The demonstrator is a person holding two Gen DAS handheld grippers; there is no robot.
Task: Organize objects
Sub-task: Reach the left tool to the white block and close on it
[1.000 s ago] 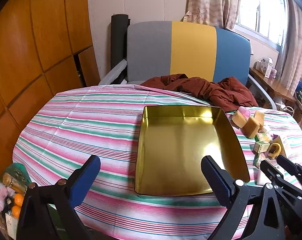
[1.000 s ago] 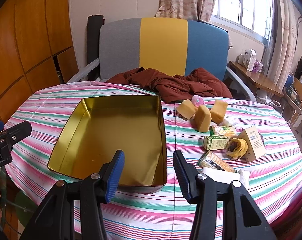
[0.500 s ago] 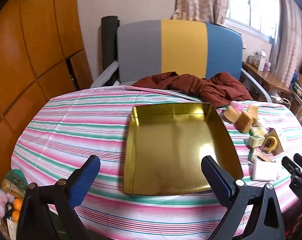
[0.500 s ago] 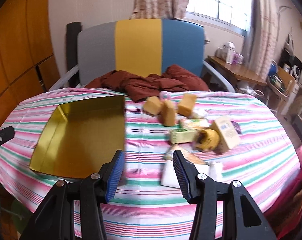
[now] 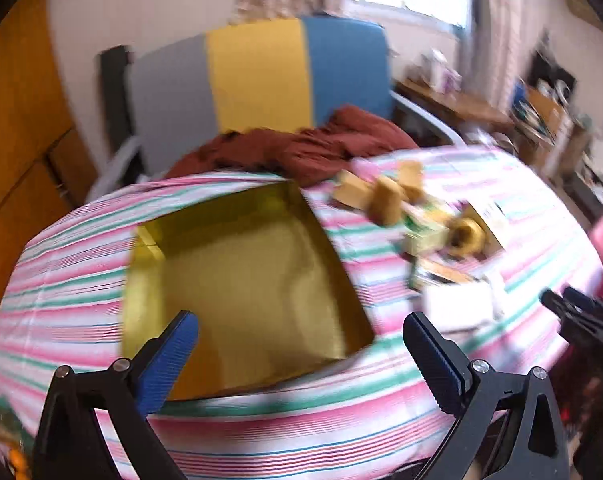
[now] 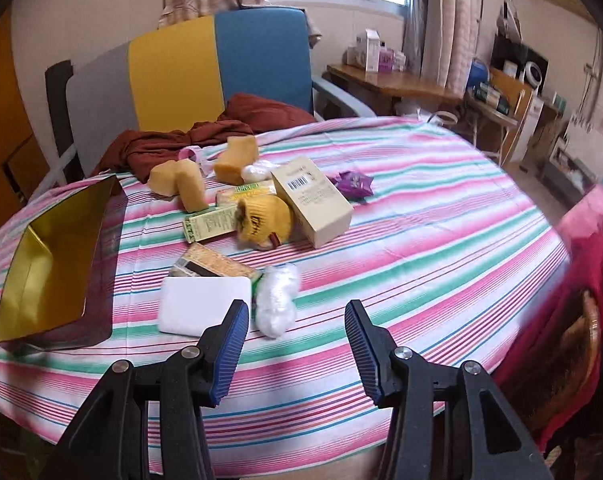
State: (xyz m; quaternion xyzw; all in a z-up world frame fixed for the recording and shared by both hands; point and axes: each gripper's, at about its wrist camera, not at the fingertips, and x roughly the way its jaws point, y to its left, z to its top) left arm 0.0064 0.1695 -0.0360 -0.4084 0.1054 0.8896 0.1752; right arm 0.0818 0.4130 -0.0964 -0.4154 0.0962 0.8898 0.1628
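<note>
A gold tray [image 5: 241, 280] [image 6: 45, 264] lies empty on the striped tablecloth. To its right sits a loose pile: tan sponges [image 6: 181, 182], a beige box [image 6: 313, 200], a yellow knit item [image 6: 263, 220], a green carton [image 6: 209, 224], a white block [image 6: 205, 310] and a white plastic wad [image 6: 277, 296]. My left gripper [image 5: 299, 354] stands open above the tray's near edge, nothing between its fingers. My right gripper [image 6: 295, 344] stands open just in front of the white wad, holding nothing. The left wrist view is blurred.
A dark red cloth [image 6: 189, 140] lies at the table's far edge, before a grey, yellow and blue chair [image 6: 181, 64]. A purple wrapper [image 6: 353, 184] lies right of the beige box. Something red [image 6: 593, 248] sits off the table's right edge.
Both views have swung to the right. The tray has slid leftward in each view, and the pile of small objects now lies in front of the right gripper. Both grippers stay open.
</note>
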